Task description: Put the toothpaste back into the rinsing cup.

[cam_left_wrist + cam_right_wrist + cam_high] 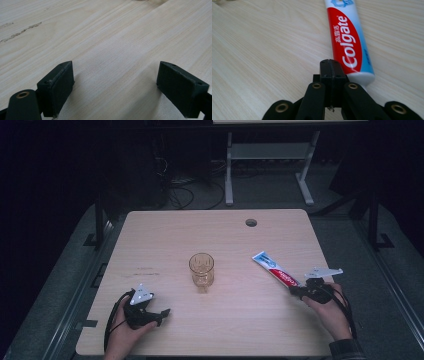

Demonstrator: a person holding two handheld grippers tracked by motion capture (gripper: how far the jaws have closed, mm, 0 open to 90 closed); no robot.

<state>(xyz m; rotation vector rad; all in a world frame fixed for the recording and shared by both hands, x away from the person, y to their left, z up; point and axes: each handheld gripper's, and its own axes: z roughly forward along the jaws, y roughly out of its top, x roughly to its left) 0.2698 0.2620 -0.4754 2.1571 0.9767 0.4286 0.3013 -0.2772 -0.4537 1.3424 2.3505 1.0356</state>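
A red, white and blue toothpaste tube [275, 269] lies flat on the right part of the wooden table [165, 230], its cap end toward me. My right gripper [294, 291] sits at that near end, jaws pressed together with nothing between them. In the right gripper view the tube [348, 37] lies just to the right of the shut tips [332, 65], touching or nearly touching them. A clear amber drinking glass [201, 270] stands upright mid-table. My left gripper [161, 316] rests near the front left, jaws wide apart over bare wood [115, 85].
A round cable hole [251, 222] is cut in the table's far right part. Beyond the table stand a white desk frame [270, 155] and tangled cables [180, 195] on the dark floor. A faint scratch mark [20, 32] crosses the wood ahead of the left gripper.
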